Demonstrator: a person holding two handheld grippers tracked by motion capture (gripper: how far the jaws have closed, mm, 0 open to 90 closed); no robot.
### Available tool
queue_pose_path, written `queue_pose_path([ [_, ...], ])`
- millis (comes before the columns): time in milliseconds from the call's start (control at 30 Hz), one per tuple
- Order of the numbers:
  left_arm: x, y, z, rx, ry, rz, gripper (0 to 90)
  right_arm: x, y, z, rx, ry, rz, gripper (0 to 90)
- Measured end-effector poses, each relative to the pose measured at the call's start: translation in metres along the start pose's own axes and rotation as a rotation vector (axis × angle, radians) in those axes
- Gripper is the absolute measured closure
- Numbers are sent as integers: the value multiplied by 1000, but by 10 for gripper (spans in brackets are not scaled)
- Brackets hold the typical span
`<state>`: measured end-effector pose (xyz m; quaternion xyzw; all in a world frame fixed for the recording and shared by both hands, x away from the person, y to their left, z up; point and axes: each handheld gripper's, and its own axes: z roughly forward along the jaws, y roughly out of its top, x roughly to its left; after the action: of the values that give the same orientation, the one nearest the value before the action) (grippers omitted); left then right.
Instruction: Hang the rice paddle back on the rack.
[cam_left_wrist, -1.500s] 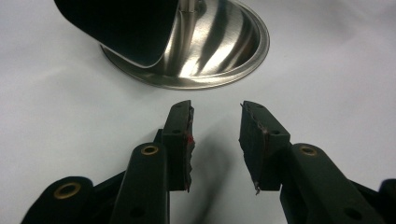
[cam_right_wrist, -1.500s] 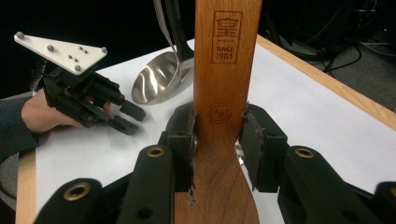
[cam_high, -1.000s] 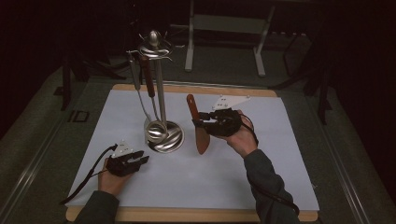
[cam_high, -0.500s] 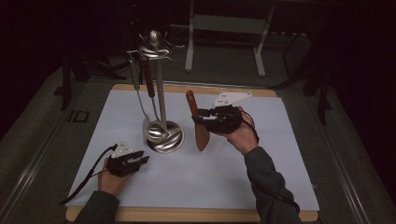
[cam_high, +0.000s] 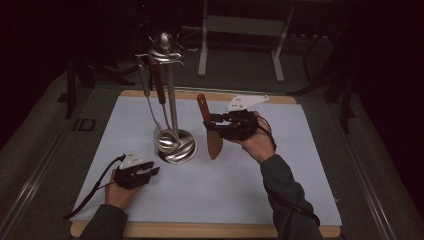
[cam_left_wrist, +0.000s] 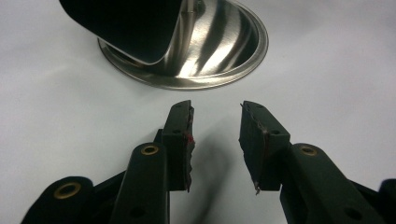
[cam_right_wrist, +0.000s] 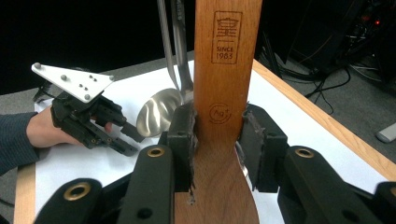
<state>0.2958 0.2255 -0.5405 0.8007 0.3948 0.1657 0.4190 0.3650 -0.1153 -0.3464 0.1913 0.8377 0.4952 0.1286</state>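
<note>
Holding the spatula (cam_high: 214, 135) upright in our right gripper (cam_high: 216, 125), we have the jaws clamped on the wooden handle just above the blade, as the right gripper view makes plain (cam_right_wrist: 219, 126). Over the last second the spatula has swung from leaning to nearly vertical, handle end up and blade tip close over the white mat (cam_high: 300, 170), just beside the stand (cam_high: 172, 115). That suggests we are lining it up to hang on the rack of hooks at the top, where a ladle (cam_high: 150, 107) already dangles; the hanging itself is not yet done. Our left gripper (cam_high: 150, 171) has stayed put on the bench near the stand's base (cam_left_wrist: 196, 51), jaws parted and holding nothing (cam_left_wrist: 215, 135). Next we probably need to lift the spatula toward a free hook.
</note>
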Motion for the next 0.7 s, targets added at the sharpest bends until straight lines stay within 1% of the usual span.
queue_pose_path([
  [700,0,0,0,0,-1,0,647,3,15,-5,-23,1,-16,667],
])
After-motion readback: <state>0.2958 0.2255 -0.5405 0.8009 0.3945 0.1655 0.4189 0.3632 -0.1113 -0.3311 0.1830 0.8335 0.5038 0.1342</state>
